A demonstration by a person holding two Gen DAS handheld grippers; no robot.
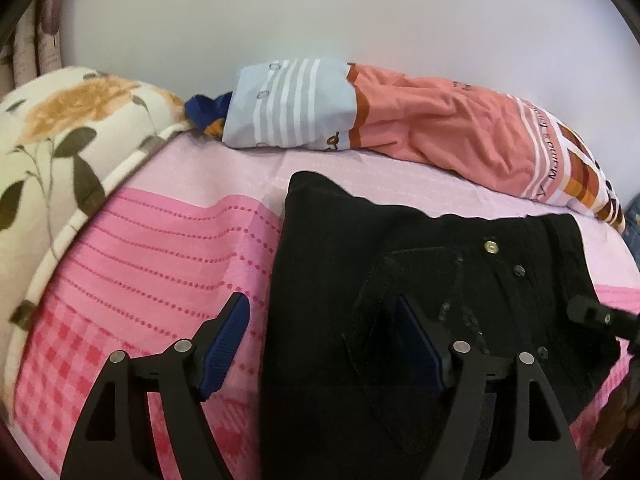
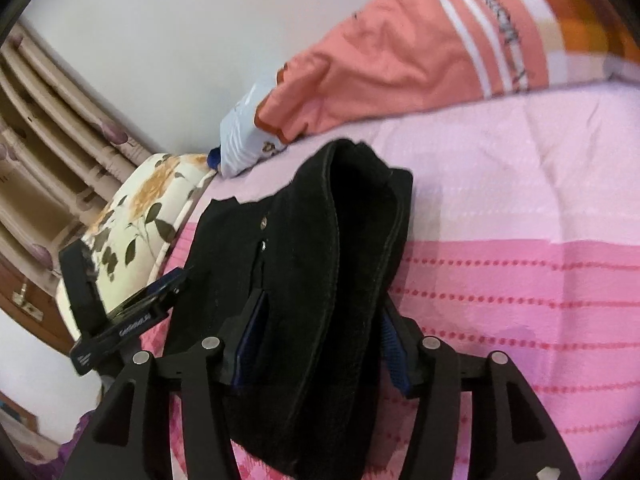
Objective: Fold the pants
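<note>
One pair of black pants lies folded on the pink patterned bedsheet, its waistband end showing a brass button and a darker button below it. The cloth is dark, thick and seamed, piled in several layers. Behind it, against the white wall, rests a salmon-and-blue pillow, and to the side a floral quilt.

From the left wrist view the pants look flat and broad, and the left gripper stands with its jaws apart: one blue pad over the bare sheet, the other over the black cloth, with nothing pinched. The right gripper's tip pokes in at the edge.

Seen from the right wrist, the pants form a thick rolled bundle standing between the fingers of the right gripper. Its blue pads flank the bundle; whether they press on it I cannot tell. This view alone shows striped curtains and the left gripper's body from the side.
</note>
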